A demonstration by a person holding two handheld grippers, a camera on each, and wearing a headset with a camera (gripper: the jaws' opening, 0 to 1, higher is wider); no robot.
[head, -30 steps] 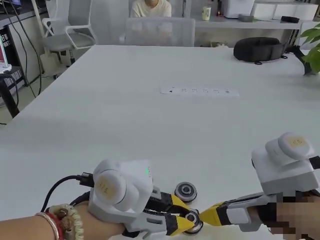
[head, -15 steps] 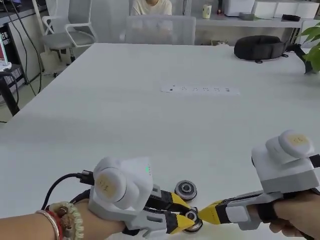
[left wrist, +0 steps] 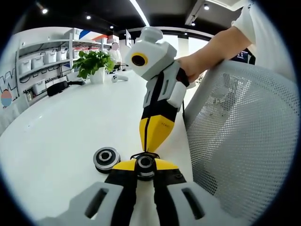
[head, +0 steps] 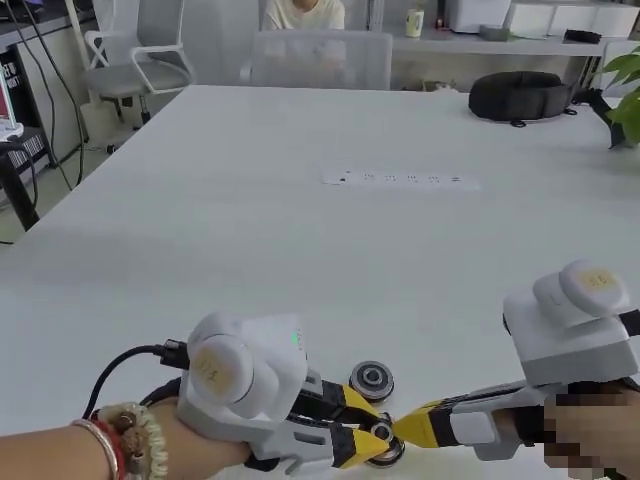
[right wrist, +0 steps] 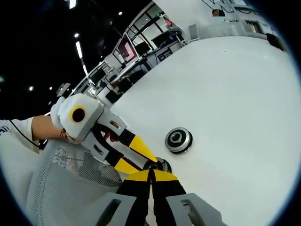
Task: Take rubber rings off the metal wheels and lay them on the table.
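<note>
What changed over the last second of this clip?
Nothing visibly changed; only the head camera shifted slightly. The left tongs still clamp one wheel, the shut right tongs still touch its rim, and the other wheel still lies beside them on the table.

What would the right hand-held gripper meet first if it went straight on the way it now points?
Likely the metal wheel that the left hand-held gripper holds, barely ahead of it. The loose wheel lies off that line.
</note>
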